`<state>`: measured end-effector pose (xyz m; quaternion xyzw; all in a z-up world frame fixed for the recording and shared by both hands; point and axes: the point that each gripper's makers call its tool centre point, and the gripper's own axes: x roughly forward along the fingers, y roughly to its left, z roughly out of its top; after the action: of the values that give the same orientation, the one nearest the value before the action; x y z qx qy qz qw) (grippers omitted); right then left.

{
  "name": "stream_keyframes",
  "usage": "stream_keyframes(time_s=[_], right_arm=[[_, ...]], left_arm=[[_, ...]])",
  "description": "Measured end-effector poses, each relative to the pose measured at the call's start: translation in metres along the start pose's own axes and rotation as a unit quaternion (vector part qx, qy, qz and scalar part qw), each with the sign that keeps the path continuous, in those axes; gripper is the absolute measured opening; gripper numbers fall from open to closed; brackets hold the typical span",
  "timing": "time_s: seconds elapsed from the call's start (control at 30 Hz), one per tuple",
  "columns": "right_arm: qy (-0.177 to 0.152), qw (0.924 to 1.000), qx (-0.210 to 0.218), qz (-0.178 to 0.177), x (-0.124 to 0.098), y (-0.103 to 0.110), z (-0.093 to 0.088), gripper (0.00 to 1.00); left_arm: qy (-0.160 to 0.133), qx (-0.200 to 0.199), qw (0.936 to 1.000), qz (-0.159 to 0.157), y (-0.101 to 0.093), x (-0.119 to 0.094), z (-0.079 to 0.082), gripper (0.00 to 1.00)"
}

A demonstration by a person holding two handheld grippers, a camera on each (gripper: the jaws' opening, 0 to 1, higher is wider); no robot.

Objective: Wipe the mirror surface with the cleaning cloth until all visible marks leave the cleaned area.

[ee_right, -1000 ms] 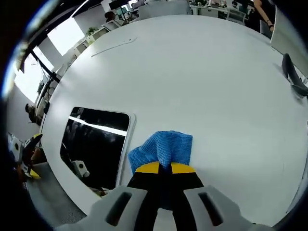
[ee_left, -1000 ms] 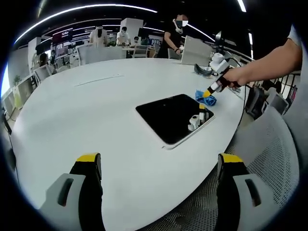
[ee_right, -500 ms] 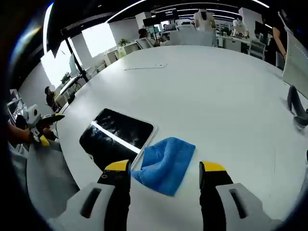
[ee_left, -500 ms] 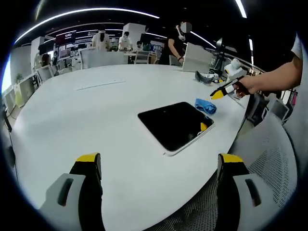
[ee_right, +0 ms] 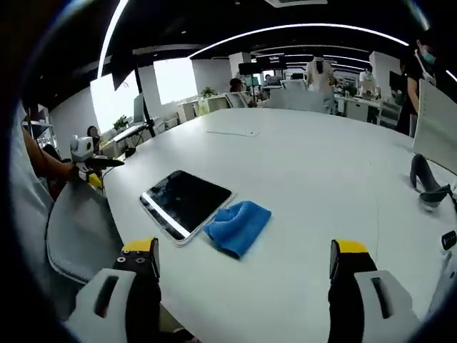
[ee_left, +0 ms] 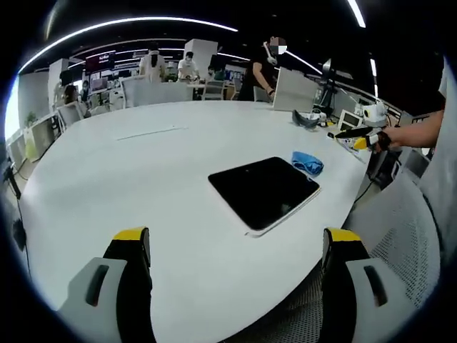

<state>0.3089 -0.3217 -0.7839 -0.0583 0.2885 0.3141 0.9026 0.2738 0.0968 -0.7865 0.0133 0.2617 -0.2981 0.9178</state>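
**Both Tools Clear of the Work; Cloth Lay Beside the Mirror**

The right tool (ee_right: 243,271) stood with its jaws spread wide and held nothing. The cleaning cloth (ee_right: 238,224) lay crumpled on the table (ee_right: 314,179), ahead of this tool and slightly left of its centre line, touching or just overlapping the near corner of the mirror (ee_right: 186,199). The mirror lay flat, ahead and to the left of the tool.

The left tool (ee_left: 235,275) was likewise wide open and empty. From its position the mirror (ee_left: 263,190) lay ahead and slightly right, with the cloth (ee_left: 307,163) at the mirror's far right corner. The right tool (ee_left: 359,138) hung off to the far right, apart from the cloth.

Assessment: no wiping contact was present. Whether marks remained on the glass could not be determined; faint smears seemed present in the right gripper view. If wiping was still outstanding, the next move called for the right tool to advance onto the cloth, close on it, and draw it across the mirror surface.
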Motion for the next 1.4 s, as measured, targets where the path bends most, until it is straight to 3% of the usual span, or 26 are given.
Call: stream_keyframes(time_s=[0.07,0.17,0.3,0.47,0.53,0.6,0.93,1.1,1.4], right_arm=[[0.002,1.0,-0.003,-0.005,-0.002,0.004,-0.004,0.98],[0.006,0.9999,0.01,-0.006,0.002,0.009,-0.01,0.98],[-0.013,0.9995,0.029,0.001,0.009,0.016,0.0,0.98],[-0.006,0.9992,0.04,0.001,0.018,0.017,0.0,0.99],[-0.023,0.9993,0.029,0.001,0.018,0.018,0.004,0.99],[-0.037,0.9991,0.02,0.003,0.018,0.019,0.007,0.99],[-0.037,0.998,0.05,-0.013,0.009,0.006,-0.005,0.99],[-0.039,0.9967,0.069,-0.017,0.003,0.009,-0.005,0.99],[-0.035,0.9982,0.047,-0.005,0.002,0.023,-0.007,0.98]], left_arm=[[-0.008,-0.007,0.9999,0.007,0.003,-0.001,0.005,0.99],[0.005,-0.004,0.9999,0.015,0.007,-0.002,-0.001,0.99],[0.018,0.003,0.9998,0.006,0.002,0.001,-0.005,0.99],[0.02,-0.016,0.9996,0.011,0.008,0.001,-0.007,0.99],[0.019,-0.006,0.9997,0.011,0.006,0.002,-0.007,0.99],[0.019,-0.001,0.9998,0.011,0.006,0.002,-0.007,0.99],[0.033,0.001,0.9992,0.024,0.012,0.002,-0.011,0.99],[0.032,-0.004,0.9991,0.028,0.014,0.001,-0.011,0.99],[0.022,0.0,0.9995,0.023,0.012,0.0,-0.008,0.99]])
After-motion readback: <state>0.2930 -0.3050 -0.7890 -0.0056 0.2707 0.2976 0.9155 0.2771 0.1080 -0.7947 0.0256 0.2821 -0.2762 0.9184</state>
